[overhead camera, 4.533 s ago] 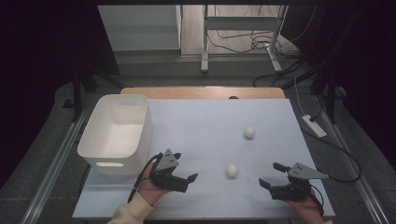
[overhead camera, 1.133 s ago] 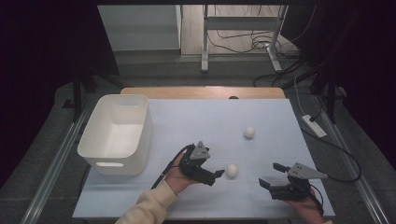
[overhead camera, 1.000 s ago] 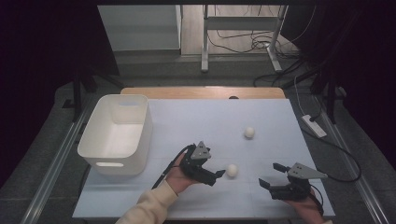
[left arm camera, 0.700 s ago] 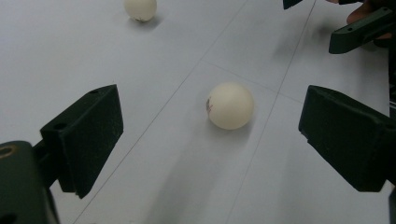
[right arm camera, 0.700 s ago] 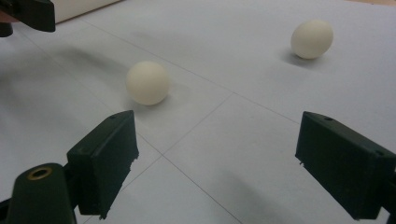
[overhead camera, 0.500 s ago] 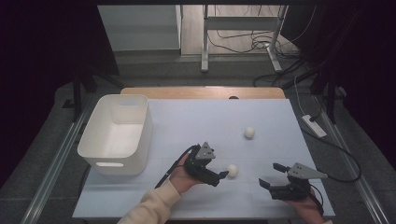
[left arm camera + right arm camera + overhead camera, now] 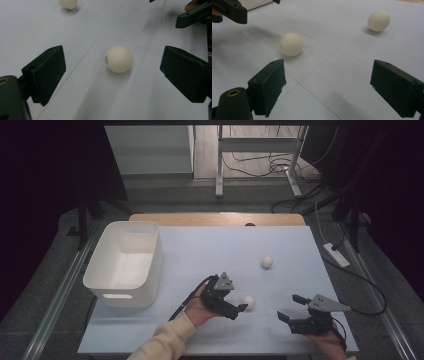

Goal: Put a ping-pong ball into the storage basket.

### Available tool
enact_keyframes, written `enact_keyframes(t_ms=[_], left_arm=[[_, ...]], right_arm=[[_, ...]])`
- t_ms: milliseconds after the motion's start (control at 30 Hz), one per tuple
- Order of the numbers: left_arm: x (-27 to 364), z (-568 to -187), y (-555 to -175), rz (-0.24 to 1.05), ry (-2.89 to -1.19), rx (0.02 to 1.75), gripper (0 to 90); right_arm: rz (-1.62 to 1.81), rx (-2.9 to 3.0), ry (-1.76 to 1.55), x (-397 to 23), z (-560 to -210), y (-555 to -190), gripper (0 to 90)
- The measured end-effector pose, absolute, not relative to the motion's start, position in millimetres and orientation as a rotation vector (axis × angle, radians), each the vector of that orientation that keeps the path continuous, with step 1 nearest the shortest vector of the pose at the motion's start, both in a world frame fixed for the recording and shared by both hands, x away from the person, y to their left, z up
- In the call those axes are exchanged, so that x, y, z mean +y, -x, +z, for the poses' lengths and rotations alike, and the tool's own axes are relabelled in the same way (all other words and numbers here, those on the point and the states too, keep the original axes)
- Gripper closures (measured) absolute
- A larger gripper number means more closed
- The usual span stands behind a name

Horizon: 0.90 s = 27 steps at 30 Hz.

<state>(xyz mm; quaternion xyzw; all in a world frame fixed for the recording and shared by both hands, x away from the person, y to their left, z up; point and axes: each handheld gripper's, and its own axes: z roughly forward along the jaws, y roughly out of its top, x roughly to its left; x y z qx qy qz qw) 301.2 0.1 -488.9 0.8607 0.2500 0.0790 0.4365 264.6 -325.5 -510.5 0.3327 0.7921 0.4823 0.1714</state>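
A small cream-white ball point(image 7: 248, 302) lies on the pale blue desk point(image 7: 200, 250), well to the right of the white rectangular plastic bin point(image 7: 125, 262), whose inside shows nothing in it. The left gripper point(image 7: 239, 309) sits just beside this ball with its jaws spread, the ball ahead of them and untouched. A second cream-white ball point(image 7: 267, 262) rests farther from the bin. The right gripper point(image 7: 290, 307) lies farthest from the bin, jaws spread and gripping nothing.

Cream sleeve point(image 7: 162, 344) worn on the left arm, black two-jaw left gripper point(image 7: 239, 308) and right gripper point(image 7: 290, 308), each topped by a grey three-cornered plate, black cables trailed behind.
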Motion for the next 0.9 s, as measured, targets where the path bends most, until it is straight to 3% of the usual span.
enact_keyframes(t_ms=[900], left_arm=[[-28.9, -498.1, -311.2, 0.148, -2.204, 0.596, 7.4]], right_arm=[[1.374, 2.243, -0.939, -326.5, -510.1, -264.5, 12.8]])
